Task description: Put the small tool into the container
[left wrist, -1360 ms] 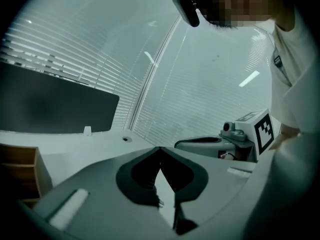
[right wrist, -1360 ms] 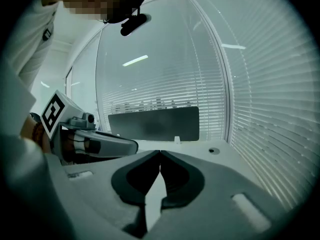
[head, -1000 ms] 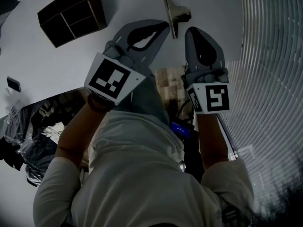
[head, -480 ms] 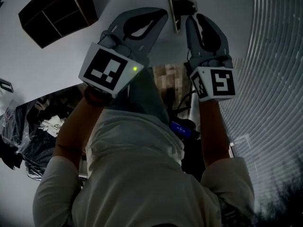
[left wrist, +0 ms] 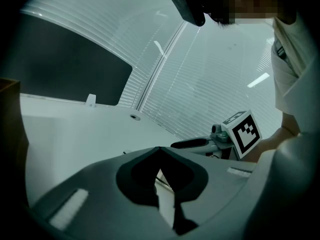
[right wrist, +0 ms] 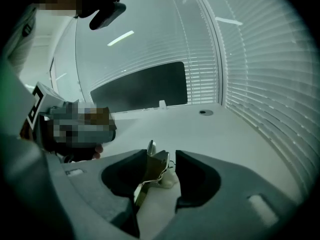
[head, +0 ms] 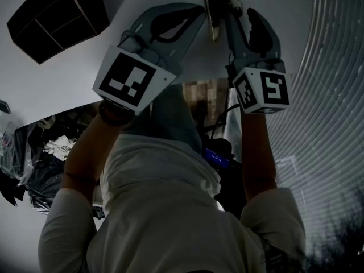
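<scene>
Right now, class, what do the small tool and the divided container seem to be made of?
The small tool: likely metal, brass-coloured with a dull sheen along its thin flat blade; its pale stub looks like plastic, unsure. The container: probably wood or board, dark matt finish, thin straight dividers.

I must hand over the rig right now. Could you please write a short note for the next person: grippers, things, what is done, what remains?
Left gripper: shut, empty, over the white table.
Right gripper: jaws have just been opening; the small tool stands between them, not gripped.
Small tool: on the table, apart from the dark compartmented box at the head view's upper left.
Done: nothing; the tool is not in the box.
Left: close on the tool, carry it over, release it into a compartment.
</scene>
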Demonstrator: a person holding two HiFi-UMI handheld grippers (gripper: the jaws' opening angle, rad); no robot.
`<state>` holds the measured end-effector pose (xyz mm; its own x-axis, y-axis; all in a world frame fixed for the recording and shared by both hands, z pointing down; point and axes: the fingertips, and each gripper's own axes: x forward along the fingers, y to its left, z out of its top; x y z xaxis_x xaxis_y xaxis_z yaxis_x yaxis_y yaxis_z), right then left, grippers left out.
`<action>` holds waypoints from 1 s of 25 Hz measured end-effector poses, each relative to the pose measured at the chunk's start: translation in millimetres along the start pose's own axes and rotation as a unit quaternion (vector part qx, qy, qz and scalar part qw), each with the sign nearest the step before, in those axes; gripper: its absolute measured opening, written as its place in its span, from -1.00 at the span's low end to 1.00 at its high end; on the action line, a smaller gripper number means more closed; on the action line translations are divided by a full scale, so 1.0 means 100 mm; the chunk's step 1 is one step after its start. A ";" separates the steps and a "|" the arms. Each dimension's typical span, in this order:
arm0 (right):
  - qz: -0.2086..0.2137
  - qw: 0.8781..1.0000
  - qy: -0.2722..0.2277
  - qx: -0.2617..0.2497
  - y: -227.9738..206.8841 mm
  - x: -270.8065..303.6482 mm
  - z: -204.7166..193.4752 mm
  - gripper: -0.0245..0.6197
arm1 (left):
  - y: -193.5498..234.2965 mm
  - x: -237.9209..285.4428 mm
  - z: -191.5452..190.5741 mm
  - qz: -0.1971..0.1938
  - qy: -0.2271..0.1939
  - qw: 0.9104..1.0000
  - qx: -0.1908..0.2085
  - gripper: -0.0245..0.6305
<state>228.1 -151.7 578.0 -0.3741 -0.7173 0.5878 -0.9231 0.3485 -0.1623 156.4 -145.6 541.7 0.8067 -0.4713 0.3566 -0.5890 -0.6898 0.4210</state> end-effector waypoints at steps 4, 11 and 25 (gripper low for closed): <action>0.004 1.000 0.005 0.011 -0.03 0.06 -0.04 -0.40 | 0.02 0.02 -0.04 -0.001 0.004 1.000 -0.001 -0.92; 0.018 0.999 0.008 0.033 -0.04 0.16 -0.08 -0.40 | 0.10 0.04 -0.09 0.004 0.009 1.000 -0.008 -0.92; 0.049 0.998 -0.003 0.050 0.03 0.26 -0.11 -0.56 | 0.15 -0.02 -0.15 0.012 0.010 1.000 -0.018 -0.92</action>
<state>216.6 -162.8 601.1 -0.4628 -0.6869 0.5604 -0.8865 0.3554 -0.2965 145.0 -146.7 559.3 0.7911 -0.4760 0.3842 -0.6103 -0.6577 0.4417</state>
